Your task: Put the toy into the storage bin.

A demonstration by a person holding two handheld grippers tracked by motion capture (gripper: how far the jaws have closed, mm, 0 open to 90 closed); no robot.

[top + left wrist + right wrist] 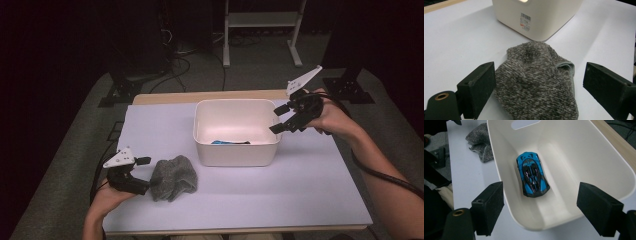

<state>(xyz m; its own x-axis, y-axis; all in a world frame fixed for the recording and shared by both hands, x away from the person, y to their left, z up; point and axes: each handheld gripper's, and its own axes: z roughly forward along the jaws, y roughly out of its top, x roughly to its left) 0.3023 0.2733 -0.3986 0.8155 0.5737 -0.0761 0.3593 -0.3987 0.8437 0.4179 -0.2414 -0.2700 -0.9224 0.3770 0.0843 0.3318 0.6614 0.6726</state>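
White surface (pixel 280 190) carries a soft, light grey knitted cloth (pixel 536 82) lying directly ahead between the left hand-held gripper (pixel 539 87) jaws, which stand apart; pinch its bunched middle.

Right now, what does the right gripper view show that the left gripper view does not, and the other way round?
Right gripper view: a blue toy car lying inside the tub, seen from above, with the open right tongs hanging over the tub.
Left gripper view: a barcode label on the tub's outer wall, and the open left tongs on either side of the sock.
Both: the white tub, the grey sock and the table.
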